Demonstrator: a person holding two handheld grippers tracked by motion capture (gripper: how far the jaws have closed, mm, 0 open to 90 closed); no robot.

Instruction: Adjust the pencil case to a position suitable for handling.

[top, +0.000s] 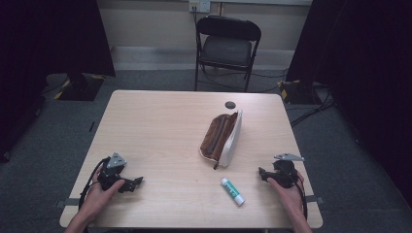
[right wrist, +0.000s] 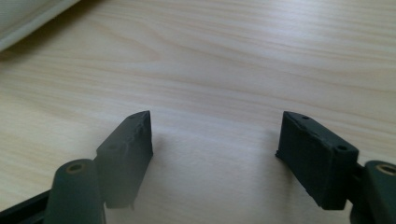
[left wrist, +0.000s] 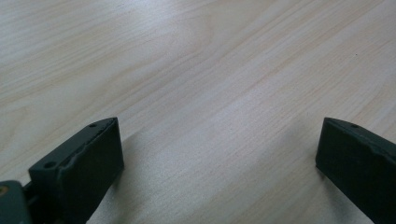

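A brown and white pencil pouch [top: 222, 138] lies unzipped on the light wooden table [top: 160, 131], right of centre. A white glue stick with a green cap [top: 232, 191] lies near the front edge, below the pouch. My left gripper [top: 137, 182] rests at the front left with its jaws apart over bare wood [left wrist: 219, 135]. At the front right my right gripper [top: 261, 173] stands open too, nothing between its jaws [right wrist: 215, 135]. A white edge of the pouch [right wrist: 28, 16] shows at the top left of the right gripper view.
A small dark round disc [top: 230, 104] lies near the table's far edge. A black folding chair [top: 226, 46] stands beyond the table. Black curtains hang at both sides, and cables run over the grey floor.
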